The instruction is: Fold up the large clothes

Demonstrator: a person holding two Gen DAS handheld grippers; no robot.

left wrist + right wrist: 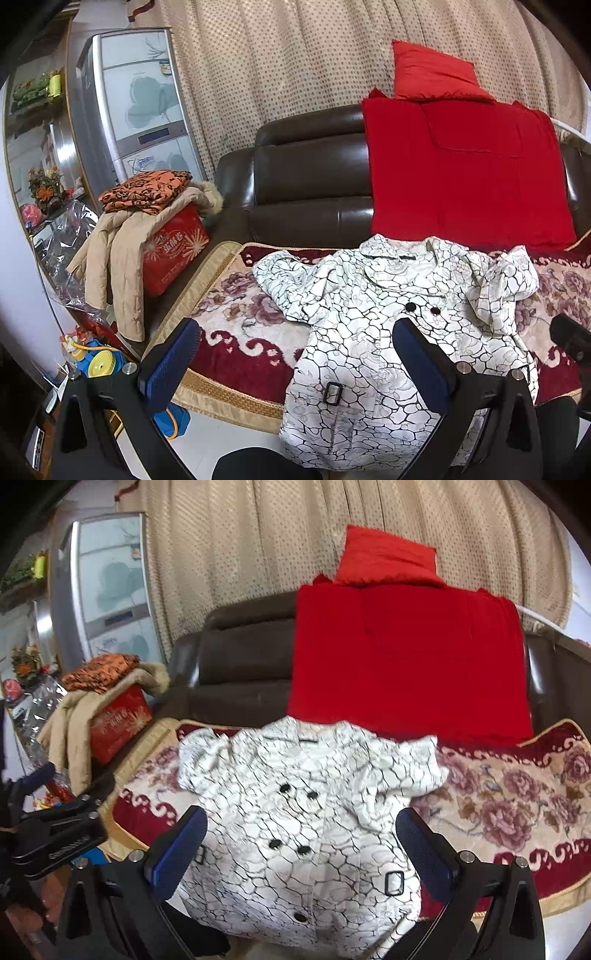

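A white coat with black crackle lines (399, 325) lies face up on the flowered sofa cover (236, 302), collar toward the backrest, hem hanging over the front edge. Black buttons and belt buckles show on it. My left gripper (295, 362) hovers open over the coat's left side, nothing between its blue pads. In the right wrist view the same coat (306, 819) fills the middle, and my right gripper (303, 849) stands open above its lower front. The left gripper's black body (55, 834) shows at the left edge.
A red folded cloth (469, 170) and a red cushion (432, 72) rest against the dark leather backrest (306, 177). A red box (173, 251) with a beige jacket and an orange patterned cloth on it sits left. Toys (96, 358) lie on the floor.
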